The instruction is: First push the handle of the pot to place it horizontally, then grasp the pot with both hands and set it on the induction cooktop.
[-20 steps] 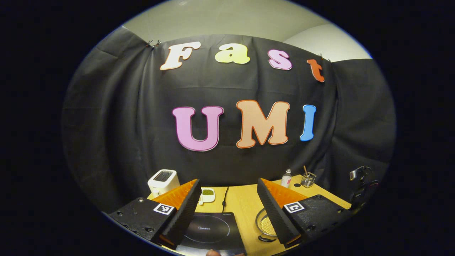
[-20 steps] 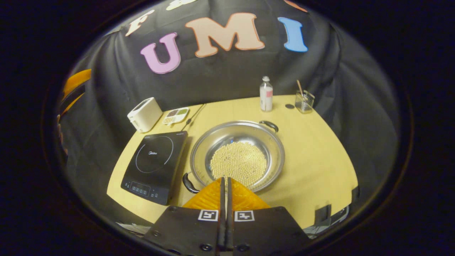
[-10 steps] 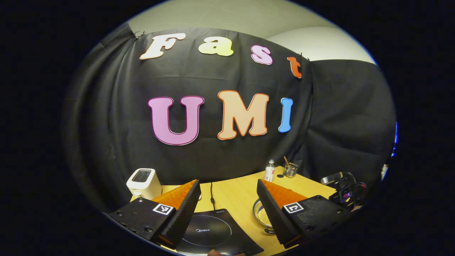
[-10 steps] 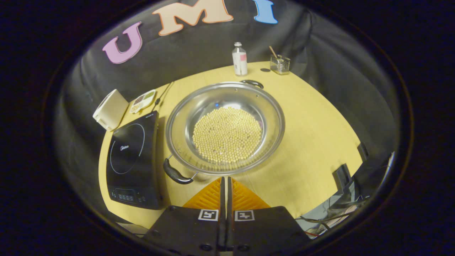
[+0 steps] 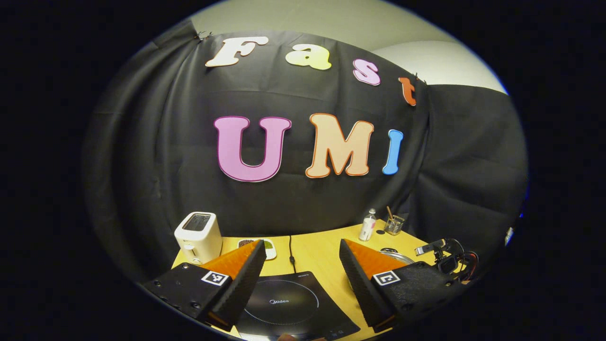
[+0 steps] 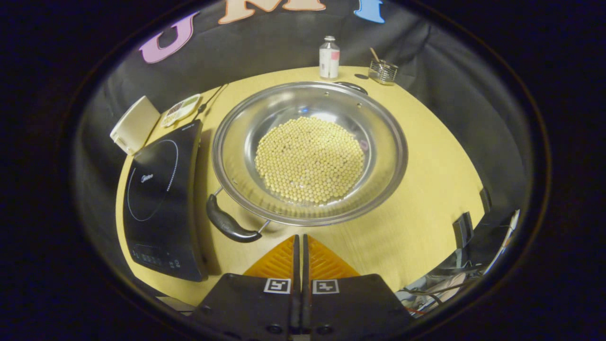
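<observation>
Steel, wide and full of pale round beans, the pot (image 6: 310, 151) sits on the yellow table (image 6: 426, 156) just beside the black induction cooktop (image 6: 161, 189). Right gripper (image 6: 298, 246) is clenched empty near the black near handle (image 6: 229, 225); left gripper (image 5: 298, 255) gapes above the cooktop. A hard shove could slosh beans out

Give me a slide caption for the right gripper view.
Shut hand-held gripper nears the bean-filled pot beside the cooktop.

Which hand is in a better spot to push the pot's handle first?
Right. The right hand-held gripper, shut, sits just short of the pot, its near handle close beside the tips. The left hand-held gripper, open, hangs over the induction cooktop.
</observation>
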Tool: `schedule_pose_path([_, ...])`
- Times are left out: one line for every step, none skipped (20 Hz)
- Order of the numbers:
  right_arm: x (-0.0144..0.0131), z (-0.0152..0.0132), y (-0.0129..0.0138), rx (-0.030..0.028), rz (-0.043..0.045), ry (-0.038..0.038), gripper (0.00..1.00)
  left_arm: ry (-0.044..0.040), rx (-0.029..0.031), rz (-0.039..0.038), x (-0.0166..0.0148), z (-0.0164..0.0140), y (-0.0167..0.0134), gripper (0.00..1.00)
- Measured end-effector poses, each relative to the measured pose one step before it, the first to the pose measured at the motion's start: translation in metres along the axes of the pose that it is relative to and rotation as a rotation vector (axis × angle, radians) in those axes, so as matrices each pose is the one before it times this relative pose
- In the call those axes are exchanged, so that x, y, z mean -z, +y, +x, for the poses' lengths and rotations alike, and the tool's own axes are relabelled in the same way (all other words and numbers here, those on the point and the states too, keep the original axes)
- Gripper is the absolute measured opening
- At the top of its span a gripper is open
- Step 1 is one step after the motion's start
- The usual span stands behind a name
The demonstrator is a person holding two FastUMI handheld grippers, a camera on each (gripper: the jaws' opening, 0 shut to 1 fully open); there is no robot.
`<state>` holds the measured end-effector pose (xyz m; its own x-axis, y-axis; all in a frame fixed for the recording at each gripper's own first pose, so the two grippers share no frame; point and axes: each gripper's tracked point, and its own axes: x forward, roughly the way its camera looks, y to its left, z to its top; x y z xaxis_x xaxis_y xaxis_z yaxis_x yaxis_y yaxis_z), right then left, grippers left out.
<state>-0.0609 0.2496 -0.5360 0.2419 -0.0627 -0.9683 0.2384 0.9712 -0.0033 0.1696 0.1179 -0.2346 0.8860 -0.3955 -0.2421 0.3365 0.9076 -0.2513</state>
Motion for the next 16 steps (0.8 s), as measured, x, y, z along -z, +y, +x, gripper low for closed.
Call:
schedule_pose_path([-0.00092, 0.00130, 0.00429, -0.00461, 0.00914, 0.00081, 0.03, 0.00488, -0.00326, -0.00647, 0.00355, -0.00035, 0.00295, 0.95])
schedule_pose_path([-0.00095, 0.00067, 0.00322, -0.00233, 0.00764, 0.00260, 0.02, 0.00481, -0.00525, -0.00436, 0.00174, -0.00076, 0.00345, 0.95])
schedule_pose_path([-0.00133, 0.00104, 0.00283, -0.00447, 0.00772, 0.00295, 0.05, 0.00230, -0.00551, -0.00313, 0.00123, -0.00039, 0.00305, 0.95])
schedule_pose_path([-0.00115, 0.00077, 0.00278, -0.00493, 0.01096, 0.00372, 0.02, 0.00167, -0.00690, -0.00124, 0.00085, -0.00111, 0.00326, 0.95])
schedule_pose_path([-0.00117, 0.00136, 0.00306, -0.00312, 0.01204, 0.00148, 0.02, 0.00204, -0.00823, 0.00124, 0.00103, 0.00005, 0.00458, 0.95])
schedule_pose_path([-0.00126, 0.00069, 0.00180, 0.00247, 0.00633, 0.00147, 0.02, 0.00129, -0.00544, -0.00023, 0.00059, 0.00035, 0.00271, 0.95])
schedule_pose_path([0.00030, 0.00066, 0.00231, -0.00250, 0.00231, 0.00074, 0.05, 0.00094, -0.00208, -0.00321, 0.00160, 0.00015, 0.00070, 0.95])
schedule_pose_path([0.00087, -0.00028, 0.00235, -0.00243, -0.00104, 0.00482, 0.04, 0.00283, -0.00126, -0.00319, 0.00091, 0.00000, 0.00102, 0.95])
schedule_pose_path([-0.00021, 0.00099, 0.00056, 0.00245, -0.00071, -0.00079, 0.02, 0.00219, -0.00052, -0.00275, 0.00089, 0.00033, 0.00051, 0.95])
schedule_pose_path([-0.00027, -0.00021, 0.00202, -0.00271, 0.00192, 0.00111, 0.03, 0.00035, -0.00254, -0.00032, 0.00000, -0.00057, 0.00191, 0.95])
schedule_pose_path([0.00040, -0.00074, 0.00262, -0.00363, 0.00526, 0.00117, 0.03, -0.00093, -0.00167, 0.00149, 0.00031, 0.00033, 0.00126, 0.95])
schedule_pose_path([-0.00014, -0.00036, 0.00250, -0.00250, 0.00605, 0.00179, 0.03, 0.00008, 0.00049, 0.00132, 0.00021, -0.00010, 0.00062, 0.95])
schedule_pose_path([-0.00042, 0.00103, 0.00301, -0.00223, 0.00812, 0.00359, 0.03, 0.00112, -0.00097, -0.00018, 0.00082, 0.00008, 0.00100, 0.95])
schedule_pose_path([-0.00128, 0.00039, 0.00403, -0.00229, 0.00903, 0.00257, 0.00, 0.00172, -0.00090, -0.00169, 0.00087, 0.00019, 0.00092, 0.95])
schedule_pose_path([-0.00087, 0.00120, 0.00337, -0.00236, 0.01039, 0.00180, 0.03, 0.00129, -0.00105, -0.00290, 0.00038, 0.00008, 0.00165, 0.95])
schedule_pose_path([-0.00171, 0.00057, 0.00410, -0.00019, 0.01081, -0.00115, 0.03, 0.00197, -0.00073, -0.00351, 0.00121, -0.00066, 0.00038, 0.95])
